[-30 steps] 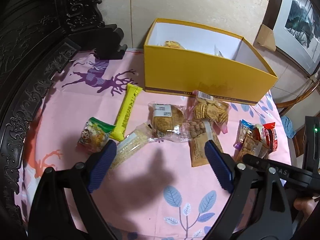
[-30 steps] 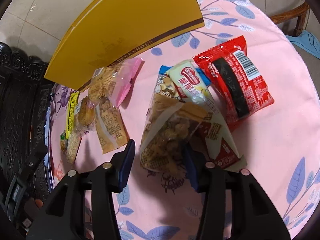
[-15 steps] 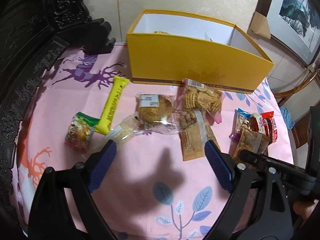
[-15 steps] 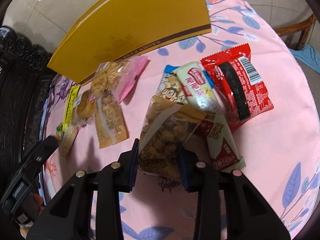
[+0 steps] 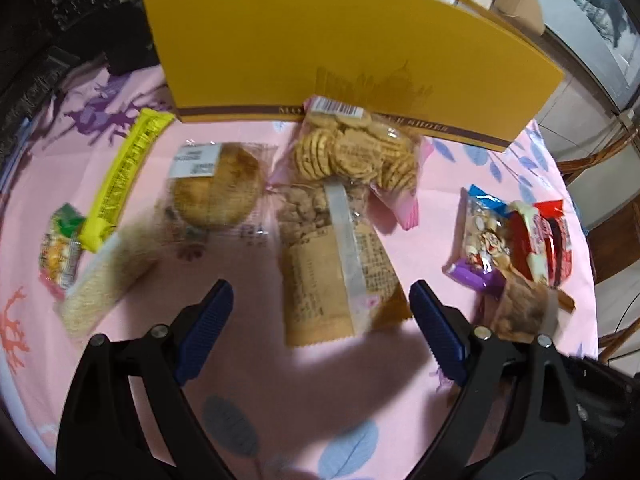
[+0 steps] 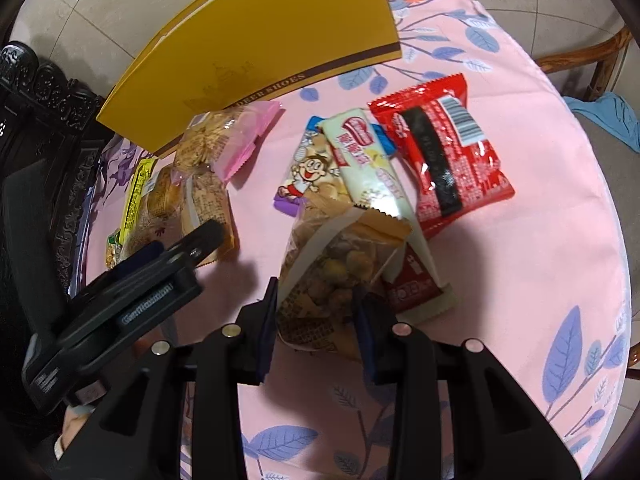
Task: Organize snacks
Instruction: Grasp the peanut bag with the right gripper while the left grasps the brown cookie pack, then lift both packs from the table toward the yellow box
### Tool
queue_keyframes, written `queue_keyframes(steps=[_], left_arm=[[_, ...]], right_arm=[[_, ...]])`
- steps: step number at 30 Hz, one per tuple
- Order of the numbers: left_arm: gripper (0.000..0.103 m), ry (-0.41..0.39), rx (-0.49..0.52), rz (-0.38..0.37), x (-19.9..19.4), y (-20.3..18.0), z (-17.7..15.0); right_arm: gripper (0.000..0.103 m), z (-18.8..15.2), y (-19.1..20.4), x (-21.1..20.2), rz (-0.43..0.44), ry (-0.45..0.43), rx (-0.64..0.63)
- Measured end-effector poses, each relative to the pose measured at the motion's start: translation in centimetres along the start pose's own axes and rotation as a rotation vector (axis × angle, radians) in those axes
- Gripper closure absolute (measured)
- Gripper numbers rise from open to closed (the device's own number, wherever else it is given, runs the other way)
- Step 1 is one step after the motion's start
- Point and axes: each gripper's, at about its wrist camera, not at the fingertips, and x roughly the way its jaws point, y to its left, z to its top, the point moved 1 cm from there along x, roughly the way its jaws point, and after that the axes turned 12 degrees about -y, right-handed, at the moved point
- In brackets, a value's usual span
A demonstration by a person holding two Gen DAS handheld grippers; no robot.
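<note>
A yellow shoe box (image 5: 340, 52) stands at the back of the pink cloth. In front of it lie a bag of round biscuits (image 5: 352, 148), a wrapped cake (image 5: 216, 188) and a brown paper packet (image 5: 332, 280). My left gripper (image 5: 318, 292) hangs open just above that brown packet's near end, one finger on each side, not touching it. My right gripper (image 6: 316, 292) is shut on a clear-fronted brown bag of nuts (image 6: 336, 268), with both pads pressing its sides. That bag leans on a white wafer bar (image 6: 368, 160), a cartoon-printed pack (image 6: 312, 172) and a red packet (image 6: 448, 152).
A yellow bar (image 5: 124, 172), a small green pack (image 5: 60, 248) and a pale rice bar (image 5: 104, 280) lie at the left. Dark carved furniture (image 6: 48, 128) borders the table's left side. A wooden chair (image 6: 600, 60) stands beyond the right edge.
My left gripper has sunk and moved forward, so the snacks and box loom larger. My right gripper's jaws have narrowed onto the bag of nuts.
</note>
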Motion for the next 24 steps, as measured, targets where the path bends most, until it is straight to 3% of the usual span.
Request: queue_keyframes(steps=[9, 17, 24], left_arm=[[0.012, -0.034, -0.006, 0.041, 1.6, -0.6, 1.0], [0.049, -0.068, 0.070, 0.044, 0.3, -0.8, 0.0], [0.053, -0.073, 0.091, 0.029, -0.6, -0.8, -0.6]], right_arm=[[0.068, -0.3, -0.4, 0.0, 0.009, -0.001, 0.016], [0.068, -0.4, -0.4, -0.1, 0.010, -0.004, 0.015], [0.068, -0.3, -0.1, -0.3, 0.005, -0.009, -0.001]])
